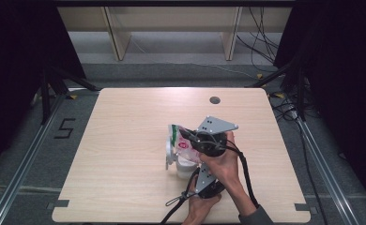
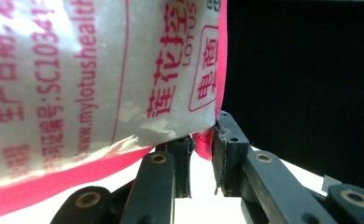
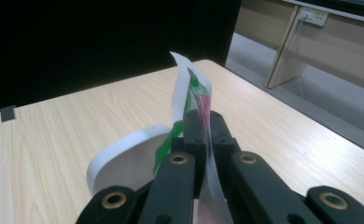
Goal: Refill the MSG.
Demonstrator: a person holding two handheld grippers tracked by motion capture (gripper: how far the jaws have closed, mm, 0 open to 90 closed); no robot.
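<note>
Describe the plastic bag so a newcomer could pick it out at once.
On the pale wooden table, look right of centre, just beyond the person's hands. There a soft plastic bag is held above a white cup, pinched by the right claw and the left claw. It alone carries pink print and a green edge.

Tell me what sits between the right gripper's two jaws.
The thin top edge of the bag, white with green and red print, is pinched between the jaws of the right gripper; the right gripper view shows it, with a white cup just beyond.
</note>
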